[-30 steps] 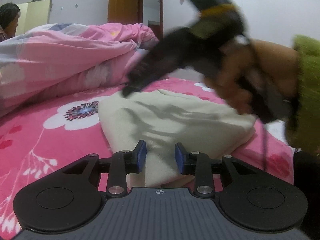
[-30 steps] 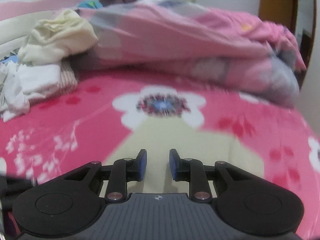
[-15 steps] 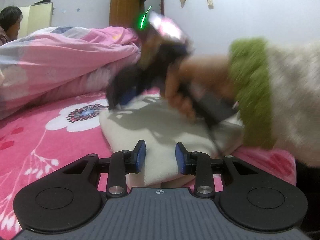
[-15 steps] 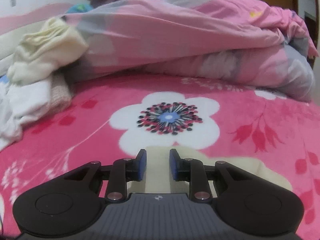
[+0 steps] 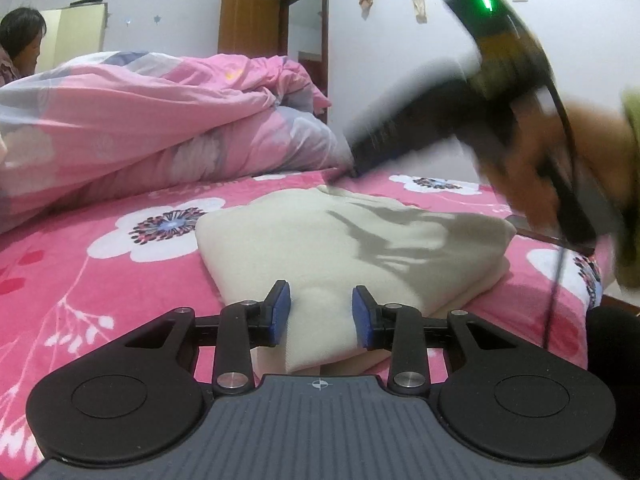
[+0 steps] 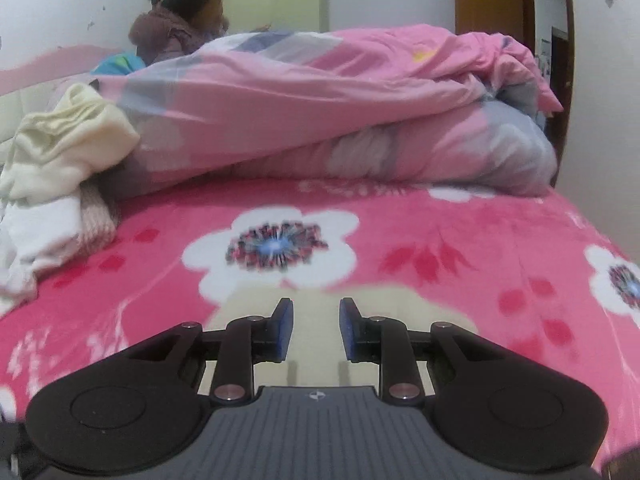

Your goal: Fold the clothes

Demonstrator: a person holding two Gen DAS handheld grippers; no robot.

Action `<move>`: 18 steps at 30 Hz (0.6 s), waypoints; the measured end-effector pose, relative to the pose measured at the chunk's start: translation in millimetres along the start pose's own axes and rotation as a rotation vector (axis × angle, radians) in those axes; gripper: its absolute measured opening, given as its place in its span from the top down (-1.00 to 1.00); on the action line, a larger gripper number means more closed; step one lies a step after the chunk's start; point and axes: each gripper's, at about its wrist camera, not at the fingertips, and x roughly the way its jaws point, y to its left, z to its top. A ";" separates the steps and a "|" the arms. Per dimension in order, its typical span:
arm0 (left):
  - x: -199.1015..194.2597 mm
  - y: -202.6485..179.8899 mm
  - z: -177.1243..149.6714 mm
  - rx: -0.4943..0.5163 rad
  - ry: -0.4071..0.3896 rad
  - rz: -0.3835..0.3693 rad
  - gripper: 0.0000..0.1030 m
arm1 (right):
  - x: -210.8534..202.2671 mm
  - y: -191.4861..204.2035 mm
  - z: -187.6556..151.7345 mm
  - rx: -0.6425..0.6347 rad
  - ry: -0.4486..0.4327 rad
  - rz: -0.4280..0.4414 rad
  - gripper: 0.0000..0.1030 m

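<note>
Left tongs (image 5: 320, 312) are being held low over the near edge of the bed (image 5: 80, 280), jaws partly apart. A fold of the cream garment (image 5: 320, 248) is lying between the blue pads (image 5: 280, 312); the pads are not seen pressing on it, so no grip is being recorded.

The cream garment is lying folded on the pink floral bed cover, by the near edge, its thick folded edge facing the left tongs.

Right tongs (image 5: 344, 168) are being seen, blurred, in the left wrist view, tips down at the far edge of the garment, carried by a hand (image 5: 532, 168) in a green cuff (image 5: 630, 200). In the right wrist view these tongs (image 6: 316, 330) are showing jaws partly apart with the cream cloth (image 6: 316, 352) beneath the gap; nothing is being clamped, as far as can be told.

Farther back, a pink and grey quilt (image 6: 340, 112) is lying bunched across the bed. At the far left corner a pile of pale clothes (image 6: 60, 168) is resting against it. Beyond the quilt a second person (image 6: 180, 20) is being seen.
</note>
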 end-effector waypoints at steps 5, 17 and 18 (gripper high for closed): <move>1.0 -2.0 0.5 0.013 0.003 0.008 0.33 | 4.3 -4.7 -62.0 0.006 -0.107 -0.019 0.42; 0.4 15.7 19.1 -0.120 0.051 -0.021 0.29 | -1.1 -5.2 -77.9 0.031 -0.217 -0.017 0.17; 0.2 20.4 24.2 -0.148 0.051 -0.011 0.29 | -1.3 -5.3 -78.5 0.032 -0.220 -0.017 0.17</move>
